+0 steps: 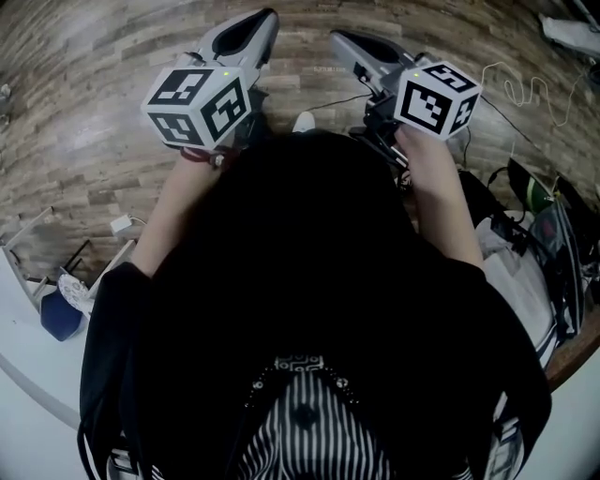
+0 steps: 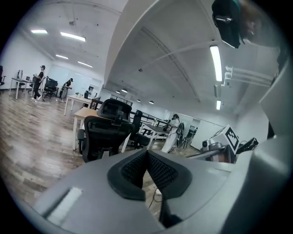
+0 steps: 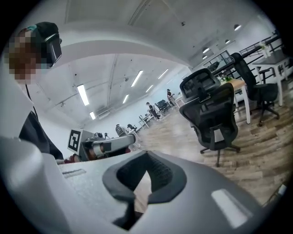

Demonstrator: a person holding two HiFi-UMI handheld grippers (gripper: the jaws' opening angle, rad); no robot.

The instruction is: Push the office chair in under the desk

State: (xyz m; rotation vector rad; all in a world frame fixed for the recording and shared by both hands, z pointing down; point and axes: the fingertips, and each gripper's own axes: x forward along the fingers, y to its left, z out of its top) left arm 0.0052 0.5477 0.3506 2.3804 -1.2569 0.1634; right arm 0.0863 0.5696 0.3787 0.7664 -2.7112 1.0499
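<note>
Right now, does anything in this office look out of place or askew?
Yes. The black office chair stands out on the open wood floor, in front of the desk instead of tucked under it. Its wheeled base sits well clear of the desk leg. Nothing looks spilled or damaged.

Floor [image 1: 75,112]: brown-grey wood-plank grain. Left gripper [image 1: 267,19] and right gripper [image 1: 339,37]: pale grey shells, black ribbed pads [image 2: 160,171]. Each carries 1 white cube [image 1: 199,105] with black square markers. Office chair [image 2: 103,132]: black all over. Desk [image 2: 85,112]: light wood top, white legs. Person's top [image 1: 309,281]: plain black. Garment below it [image 1: 305,431]: black-and-white vertical stripes. Ceiling [image 2: 151,55]: white.
</note>
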